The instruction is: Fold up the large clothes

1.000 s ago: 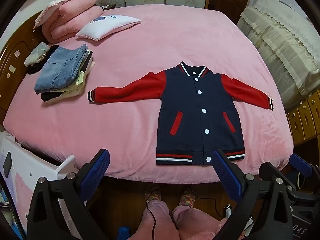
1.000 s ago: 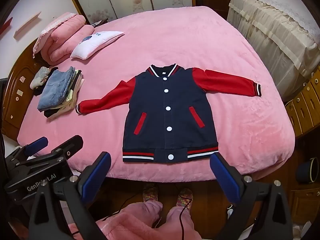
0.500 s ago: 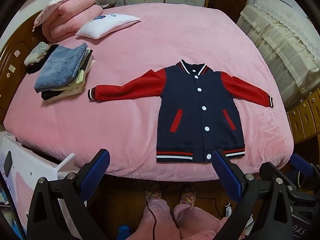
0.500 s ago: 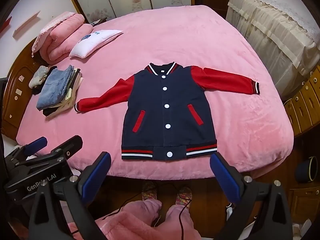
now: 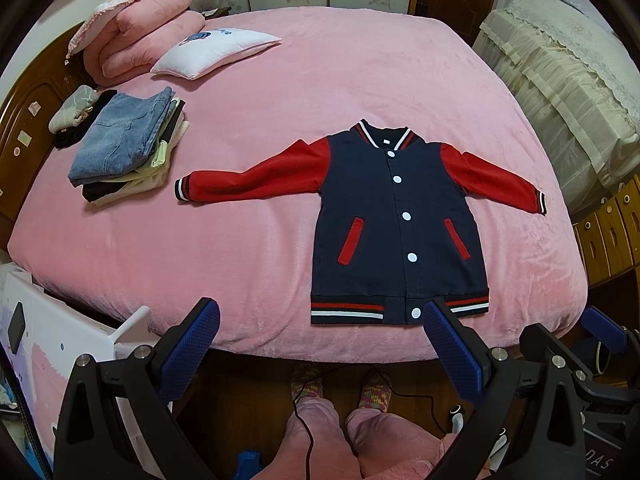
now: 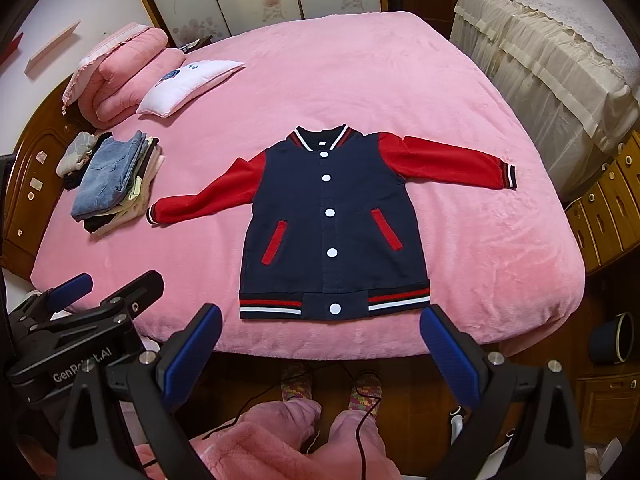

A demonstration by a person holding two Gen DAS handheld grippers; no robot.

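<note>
A: Two grippers are held over the floor short of the bed's near edge: the left gripper (image 5: 320, 344) and the right gripper (image 6: 320, 344), each with blue fingers (image 5: 192, 344) spread wide and nothing between them.

B: And the jacket (image 6: 332, 220)?

A: It is laid flat, buttoned, on the pink bed (image 6: 360, 80), hem nearest, sleeves spread outward. Further left, a stack of folded clothes (image 5: 120, 148) is seen, with a white pillow (image 5: 212, 52) beyond.
</note>
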